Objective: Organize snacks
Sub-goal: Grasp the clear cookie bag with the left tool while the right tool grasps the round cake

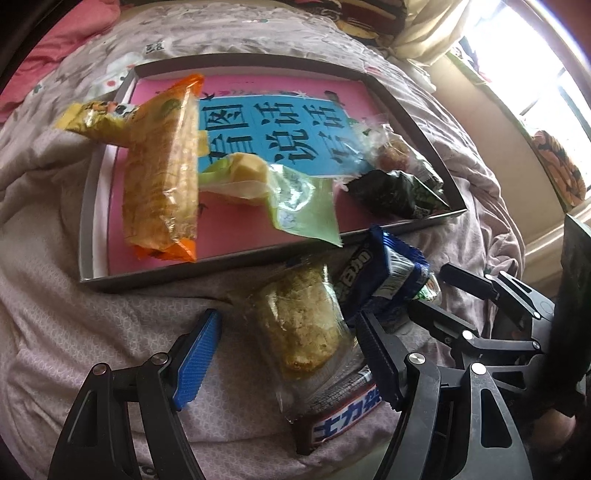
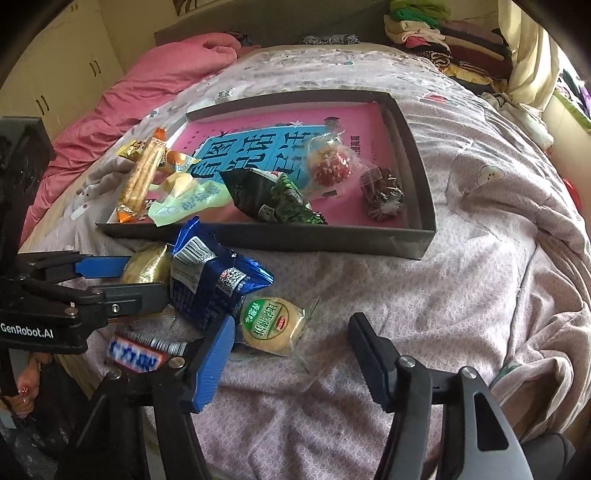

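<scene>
A shallow grey box (image 1: 88,206) (image 2: 424,225) with a pink and blue book on its bottom lies on the bed. In it lie an orange cracker pack (image 1: 159,173), a green packet (image 1: 295,206), a dark green pack (image 2: 273,199), a red-dotted ball snack (image 2: 328,164) and a brown candy (image 2: 382,192). In front of the box lie a clear-wrapped pastry (image 1: 299,325), a blue Oreo pack (image 2: 210,280), a Snickers bar (image 1: 343,417) and a round green-labelled cake (image 2: 273,325). My left gripper (image 1: 284,358) is open around the pastry. My right gripper (image 2: 291,362) is open just before the round cake.
The bed has a rumpled pale lilac quilt (image 2: 443,295). A pink duvet (image 2: 147,77) lies at the far left, folded clothes (image 2: 443,33) at the head. A window (image 1: 535,74) is to the right. A yellow snack (image 1: 92,118) rests on the box's far left rim.
</scene>
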### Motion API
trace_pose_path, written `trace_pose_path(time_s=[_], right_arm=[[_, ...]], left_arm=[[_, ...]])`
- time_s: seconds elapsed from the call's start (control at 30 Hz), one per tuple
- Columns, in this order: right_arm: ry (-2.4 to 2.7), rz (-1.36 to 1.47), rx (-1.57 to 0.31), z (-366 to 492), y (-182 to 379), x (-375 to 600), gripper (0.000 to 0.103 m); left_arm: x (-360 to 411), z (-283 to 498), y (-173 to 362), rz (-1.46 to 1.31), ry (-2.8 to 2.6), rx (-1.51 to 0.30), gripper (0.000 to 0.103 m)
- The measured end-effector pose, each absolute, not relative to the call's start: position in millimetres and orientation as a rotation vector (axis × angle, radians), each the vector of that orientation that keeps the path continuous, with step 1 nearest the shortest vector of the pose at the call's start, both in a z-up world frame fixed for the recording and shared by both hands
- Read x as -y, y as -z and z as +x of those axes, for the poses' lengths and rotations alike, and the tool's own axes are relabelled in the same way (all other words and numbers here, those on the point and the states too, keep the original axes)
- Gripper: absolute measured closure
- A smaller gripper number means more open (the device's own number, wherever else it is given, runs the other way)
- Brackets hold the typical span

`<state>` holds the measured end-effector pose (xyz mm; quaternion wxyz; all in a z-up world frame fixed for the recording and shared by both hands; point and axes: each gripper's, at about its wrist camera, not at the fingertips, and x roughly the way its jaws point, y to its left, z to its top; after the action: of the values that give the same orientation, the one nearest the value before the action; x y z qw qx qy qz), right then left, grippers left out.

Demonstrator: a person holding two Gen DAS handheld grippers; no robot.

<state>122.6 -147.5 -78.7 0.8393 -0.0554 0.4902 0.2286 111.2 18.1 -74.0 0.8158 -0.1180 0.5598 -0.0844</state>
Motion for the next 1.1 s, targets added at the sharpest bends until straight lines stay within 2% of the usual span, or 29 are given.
trace_pose_path(time_s=[0.23, 0.33, 0.43, 0.63, 0.8, 0.9, 0.97, 1.1], right_arm=[[-0.507, -0.164, -1.053, 122.8, 85.9, 132.7, 0.04], [-0.524, -0.178, -1.054, 123.5, 89.6, 127.2, 0.049], [-0.534, -0.172, -1.058, 123.2, 90.9, 127.0, 0.052], [-0.509, -0.145, -1.063, 123.8, 87.7, 139.4, 0.062], [-0.49, -0.161, -1.063, 125.4, 88.0, 140.3, 0.062], [-0.495, -0.186, -1.061, 125.7, 90.0, 135.9, 0.063], [-0.502, -0.148, -1.074, 128.1, 91.2, 139.4, 0.064], [-0.515, -0.026, -1.08, 131.1, 86.7, 155.6, 0.064]], left_arm=[[-19.1, 111.9, 76.3, -0.258, 0.173, -1.195, 0.027], [-19.3, 112.2, 79.1, -0.264, 0.165, -1.198, 0.027], [-17.9, 111.8, 80.7, -0.268, 0.159, -1.196, 0.028], [-20.0, 110.9, 81.6, -0.276, 0.165, -1.196, 0.036], [-21.7, 111.3, 82.8, -0.279, 0.154, -1.195, 0.038], [-19.6, 112.6, 83.7, -0.28, 0.156, -1.193, 0.044], [-18.0, 112.7, 83.5, -0.281, 0.168, -1.19, 0.053], [-21.1, 111.9, 85.4, -0.31, 0.176, -1.195, 0.056]])
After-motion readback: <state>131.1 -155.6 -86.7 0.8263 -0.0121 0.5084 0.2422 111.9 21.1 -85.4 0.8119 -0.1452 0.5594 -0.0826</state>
